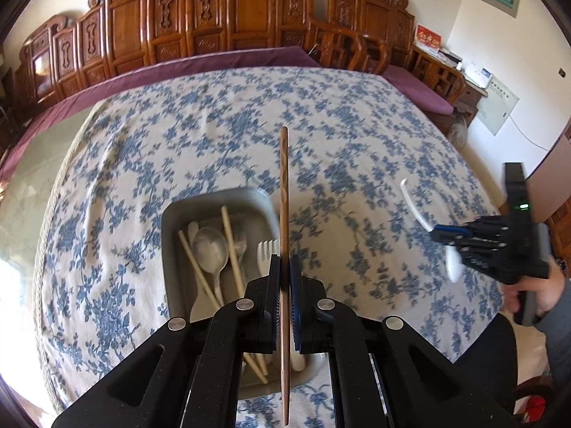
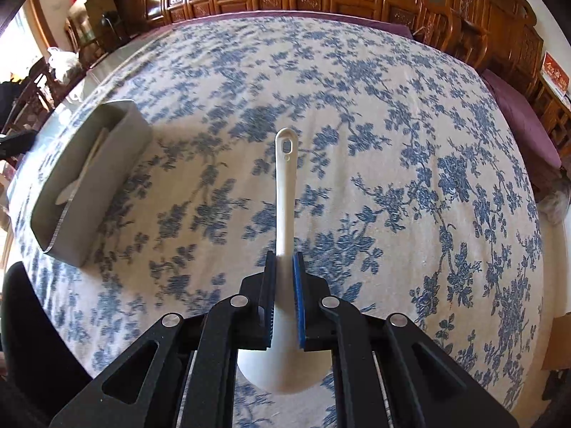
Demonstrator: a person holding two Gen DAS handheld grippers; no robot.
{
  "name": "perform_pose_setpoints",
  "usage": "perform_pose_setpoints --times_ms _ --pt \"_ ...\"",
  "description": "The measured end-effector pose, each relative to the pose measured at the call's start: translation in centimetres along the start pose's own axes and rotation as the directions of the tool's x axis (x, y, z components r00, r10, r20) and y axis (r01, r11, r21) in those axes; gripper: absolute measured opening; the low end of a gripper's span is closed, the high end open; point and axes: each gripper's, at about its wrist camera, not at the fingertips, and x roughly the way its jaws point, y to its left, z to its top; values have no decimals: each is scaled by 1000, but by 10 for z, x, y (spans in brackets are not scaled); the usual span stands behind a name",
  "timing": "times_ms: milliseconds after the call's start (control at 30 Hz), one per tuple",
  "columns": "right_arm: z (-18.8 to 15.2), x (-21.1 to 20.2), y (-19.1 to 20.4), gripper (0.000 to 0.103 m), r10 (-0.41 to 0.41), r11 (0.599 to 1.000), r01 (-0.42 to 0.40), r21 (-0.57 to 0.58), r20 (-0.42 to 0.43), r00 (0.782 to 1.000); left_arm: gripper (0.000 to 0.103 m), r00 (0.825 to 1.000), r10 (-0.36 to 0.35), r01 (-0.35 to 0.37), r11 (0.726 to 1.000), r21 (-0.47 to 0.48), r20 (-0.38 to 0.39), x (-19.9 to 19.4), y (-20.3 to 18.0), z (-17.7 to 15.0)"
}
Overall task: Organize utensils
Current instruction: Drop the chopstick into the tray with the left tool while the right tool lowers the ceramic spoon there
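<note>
Carved wooden screens (image 1: pixel 200 18) stand behind a counter (image 1: pixel 221 114) draped in a blue-flowered white cloth. On it sits a grey rectangular plastic bin (image 1: pixel 214 203) holding a white plastic spoon (image 1: pixel 210 249), pale wooden chopsticks (image 1: pixel 230 242) and a white plastic fork (image 1: pixel 266 253). Left tongs (image 1: pixel 284 271) clench a long brown wooden chopstick (image 1: pixel 284 192) above the bin. Right tongs (image 2: pixel 284 267) grip a white plastic rice paddle (image 2: pixel 285 185) by its neck, handle pointing forward, well apart from the bin (image 2: pixel 89 178)
</note>
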Motion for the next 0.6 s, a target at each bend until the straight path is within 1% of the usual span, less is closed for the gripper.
perform_pose_setpoints --times_ms 333,600 --pt "5 -19 27 11 67 998 -66 -15 42 997 4 995 36 -39 999 -31 -91 40 30 -20" --pt "6 -24 43 11 101 995 -100 -25 60 993 4 991 50 -54 998 -30 -125 64 38 -22"
